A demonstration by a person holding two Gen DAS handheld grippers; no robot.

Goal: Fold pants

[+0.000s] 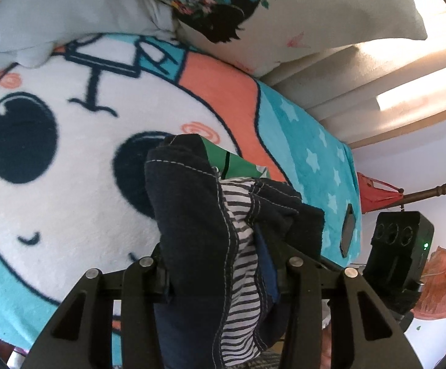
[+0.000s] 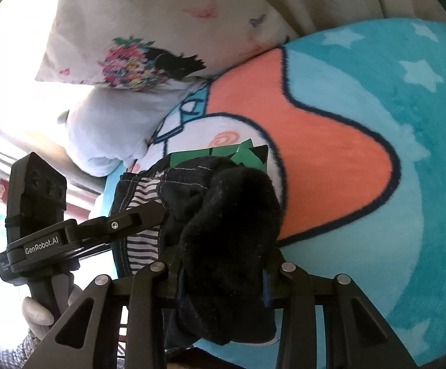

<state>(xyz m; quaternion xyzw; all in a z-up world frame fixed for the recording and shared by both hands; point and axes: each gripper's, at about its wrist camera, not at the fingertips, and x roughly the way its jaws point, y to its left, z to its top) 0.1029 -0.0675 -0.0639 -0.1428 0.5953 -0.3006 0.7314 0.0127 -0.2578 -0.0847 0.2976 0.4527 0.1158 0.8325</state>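
The pants (image 1: pixel 189 209) are dark navy with white stitching and a striped lining (image 1: pixel 241 276). They are bunched up and held above a cartoon blanket (image 1: pixel 69 160) on a bed. My left gripper (image 1: pixel 220 279) is shut on the pants at the striped waistband. My right gripper (image 2: pixel 220 279) is shut on another bunched part of the pants (image 2: pixel 232 230). The left gripper also shows in the right wrist view (image 2: pixel 149 212), clamped on the striped edge just to the left. A green patch (image 1: pixel 223 160) of fabric hangs behind the pants.
Two pillows lie at the head of the bed, one white (image 1: pixel 69 9) and one with a floral print (image 1: pixel 284 15). A phone (image 1: pixel 347 230) lies on the turquoise starred edge of the blanket (image 1: pixel 315 153). The bed edge is just beyond it.
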